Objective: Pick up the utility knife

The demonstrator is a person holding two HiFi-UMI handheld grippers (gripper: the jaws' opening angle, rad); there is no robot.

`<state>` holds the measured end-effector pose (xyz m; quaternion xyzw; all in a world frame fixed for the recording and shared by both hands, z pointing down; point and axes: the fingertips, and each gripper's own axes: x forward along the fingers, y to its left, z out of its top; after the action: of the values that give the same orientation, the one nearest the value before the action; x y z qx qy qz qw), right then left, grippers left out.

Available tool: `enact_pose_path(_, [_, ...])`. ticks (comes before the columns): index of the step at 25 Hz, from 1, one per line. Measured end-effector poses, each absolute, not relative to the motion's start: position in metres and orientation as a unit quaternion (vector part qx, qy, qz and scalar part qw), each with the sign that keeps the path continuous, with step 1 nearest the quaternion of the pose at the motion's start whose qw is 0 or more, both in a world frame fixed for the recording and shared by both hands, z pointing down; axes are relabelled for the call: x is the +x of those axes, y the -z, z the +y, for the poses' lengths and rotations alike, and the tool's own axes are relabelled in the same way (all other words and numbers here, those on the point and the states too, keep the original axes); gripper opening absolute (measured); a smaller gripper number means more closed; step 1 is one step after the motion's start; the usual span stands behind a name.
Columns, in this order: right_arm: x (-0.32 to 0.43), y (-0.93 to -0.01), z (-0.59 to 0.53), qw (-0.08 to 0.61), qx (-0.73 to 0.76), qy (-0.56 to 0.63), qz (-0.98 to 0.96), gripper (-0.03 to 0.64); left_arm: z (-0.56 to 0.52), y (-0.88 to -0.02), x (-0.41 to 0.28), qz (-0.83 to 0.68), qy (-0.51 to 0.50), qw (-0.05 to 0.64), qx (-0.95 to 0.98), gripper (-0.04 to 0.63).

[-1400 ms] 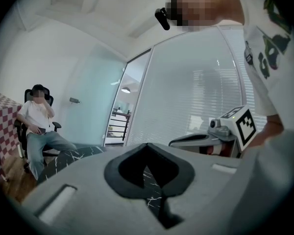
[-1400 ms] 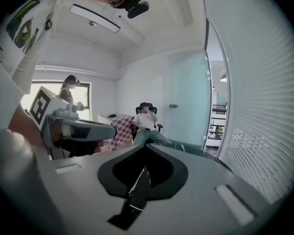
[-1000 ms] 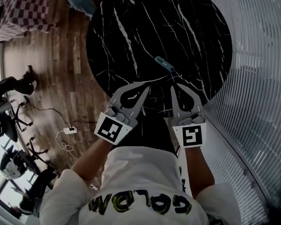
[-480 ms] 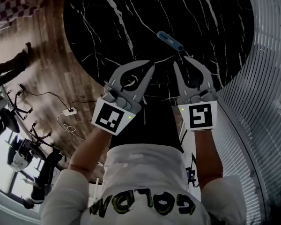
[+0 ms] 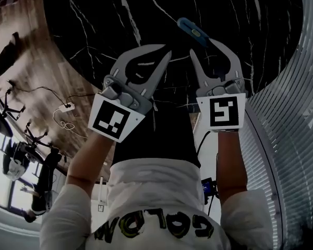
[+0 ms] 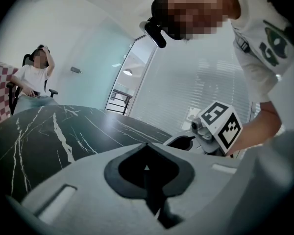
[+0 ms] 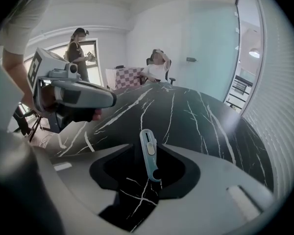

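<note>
One blue utility knife [image 7: 148,153] on veined black marble [image 7: 201,114], ungripped btwn just-opening right hand-held gripper [image 5: 203,47] jaws.

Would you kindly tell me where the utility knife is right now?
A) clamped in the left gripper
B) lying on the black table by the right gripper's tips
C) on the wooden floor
B: the utility knife lies flat on the table, framed by the parted jaws of the right gripper, which have just been opening and grip nothing.
</note>
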<state>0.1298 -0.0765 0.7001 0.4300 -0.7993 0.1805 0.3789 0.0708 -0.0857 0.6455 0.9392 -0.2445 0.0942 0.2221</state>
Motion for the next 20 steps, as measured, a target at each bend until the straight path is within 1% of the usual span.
enact_pose_path(7, [0.131, -0.726, -0.083, 0.396, 0.409, -0.184, -0.801, 0.186, -0.09, -0.667, 0.072, -0.242, -0.092, 0.229, 0.938, 0.003])
enact_pose_path(12, [0.133, -0.737, -0.085, 0.411, 0.395, -0.187, -0.8, 0.193, -0.091, -0.674, 0.07, -0.247, -0.087, 0.233, 0.936, 0.003])
enact_pose_path(14, [0.131, -0.738, -0.084, 0.41, 0.389, -0.192, -0.802, 0.189, -0.09, -0.677, 0.071, -0.246, -0.089, 0.233, 0.937, 0.003])
enact_pose_path(16, [0.129, -0.739, -0.083, 0.408, 0.382, -0.198, -0.805, 0.146, -0.089, -0.677, 0.071, -0.246, -0.089, 0.234, 0.936, 0.003])
enact_pose_path(20, [0.128, -0.741, -0.081, 0.407, 0.372, -0.213, -0.807, 0.137, -0.087, -0.674, 0.068, -0.251, -0.087, 0.233, 0.935, 0.003])
